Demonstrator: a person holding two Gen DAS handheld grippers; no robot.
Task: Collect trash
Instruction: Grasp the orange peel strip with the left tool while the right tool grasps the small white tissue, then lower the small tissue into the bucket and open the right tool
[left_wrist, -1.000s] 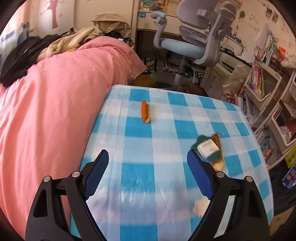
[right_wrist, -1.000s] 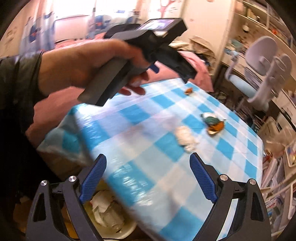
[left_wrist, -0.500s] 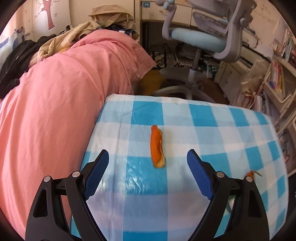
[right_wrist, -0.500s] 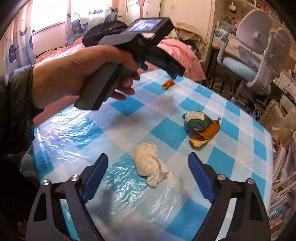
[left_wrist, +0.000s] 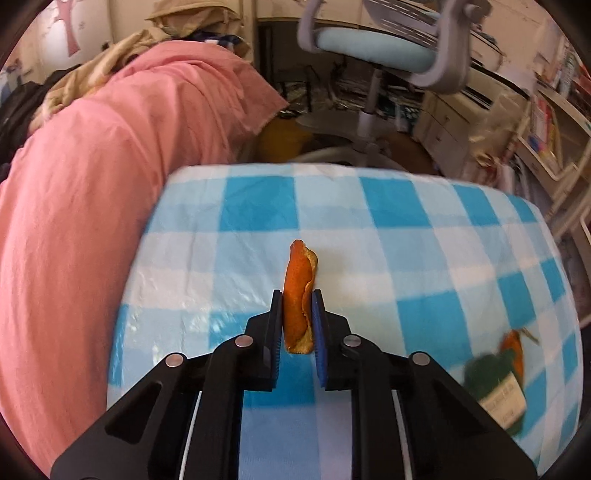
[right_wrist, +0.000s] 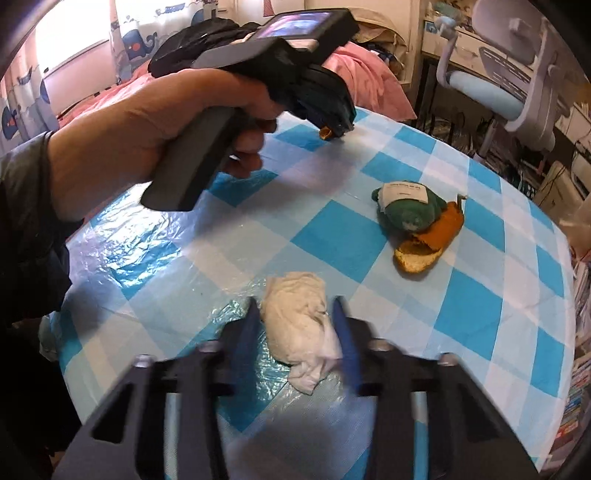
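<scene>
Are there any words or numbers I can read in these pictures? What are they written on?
None can be read.
White label on the green wrapper: dark print, too small and blurred to read.
Same wrapper in the left wrist view: label smeared by motion blur.
Books on the shelves: spines too blurred to read.
Screen on the left gripper: glowing picture, no letters legible.

Left wrist cam sits low over the checked table (left_wrist: 406, 258), facing 12 o'clock toward the office chair (left_wrist: 373, 48). Right cam, close too, shares that table and chair (right_wrist: 517, 74).
</scene>
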